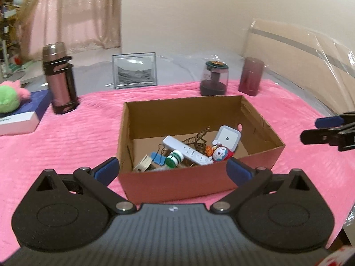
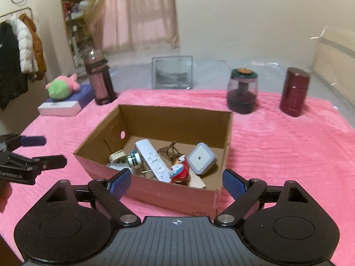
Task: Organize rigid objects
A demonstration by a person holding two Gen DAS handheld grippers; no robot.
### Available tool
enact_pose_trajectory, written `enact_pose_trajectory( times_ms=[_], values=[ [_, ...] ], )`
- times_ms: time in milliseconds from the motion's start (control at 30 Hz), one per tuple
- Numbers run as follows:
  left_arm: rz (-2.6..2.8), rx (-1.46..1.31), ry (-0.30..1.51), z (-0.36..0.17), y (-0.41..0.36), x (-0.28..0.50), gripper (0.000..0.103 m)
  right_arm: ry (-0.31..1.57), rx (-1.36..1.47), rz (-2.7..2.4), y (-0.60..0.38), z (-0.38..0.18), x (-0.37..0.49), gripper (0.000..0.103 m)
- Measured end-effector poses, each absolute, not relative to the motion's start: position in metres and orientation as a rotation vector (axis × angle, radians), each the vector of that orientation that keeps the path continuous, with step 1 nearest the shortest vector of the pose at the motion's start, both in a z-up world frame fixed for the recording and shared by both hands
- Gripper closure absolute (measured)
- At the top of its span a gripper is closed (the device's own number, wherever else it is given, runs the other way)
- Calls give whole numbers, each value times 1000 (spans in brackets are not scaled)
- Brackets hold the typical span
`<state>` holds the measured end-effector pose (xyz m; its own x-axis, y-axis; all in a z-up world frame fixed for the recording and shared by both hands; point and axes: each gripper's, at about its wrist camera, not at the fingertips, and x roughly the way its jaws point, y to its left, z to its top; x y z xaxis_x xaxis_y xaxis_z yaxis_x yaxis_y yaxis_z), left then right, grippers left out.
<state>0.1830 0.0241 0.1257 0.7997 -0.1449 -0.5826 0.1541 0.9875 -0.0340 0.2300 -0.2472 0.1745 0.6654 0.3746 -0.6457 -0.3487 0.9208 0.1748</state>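
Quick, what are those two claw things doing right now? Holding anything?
Left gripper: open, holding nothing, in front of the cardboard box.
Right gripper: open, holding nothing, in front of the same box.

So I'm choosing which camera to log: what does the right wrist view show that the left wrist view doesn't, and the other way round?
Only the right view: coats hanging at far left, and the left gripper, open. Only the left view: the right gripper, open, and blue binder clips in the box. Both: the cardboard box, white remote, flask, picture frame, plush toy, two jars behind, pink blanket.
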Motion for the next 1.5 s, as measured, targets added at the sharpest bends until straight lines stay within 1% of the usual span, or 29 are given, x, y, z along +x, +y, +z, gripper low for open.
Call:
enact_pose_trajectory(
  times_ms=[233,567,767,1133,1500],
  values=[
    [-119,-5,601,123,19,139,3,703,77,378,-251,174,186,17],
    [-109,-8,604,115,6,83,3,715,164,325,-258,161,131,17],
    [-84,5,594,111,-4,55,2,714,156,307,-259,156,97,17],
    [-72,-37,627,101,-14,16,2,719,167,294,-259,152,52,17],
    [-51,-31,648,92,-18,-11,2,737,135,305,-250,143,25,17]
  ],
)
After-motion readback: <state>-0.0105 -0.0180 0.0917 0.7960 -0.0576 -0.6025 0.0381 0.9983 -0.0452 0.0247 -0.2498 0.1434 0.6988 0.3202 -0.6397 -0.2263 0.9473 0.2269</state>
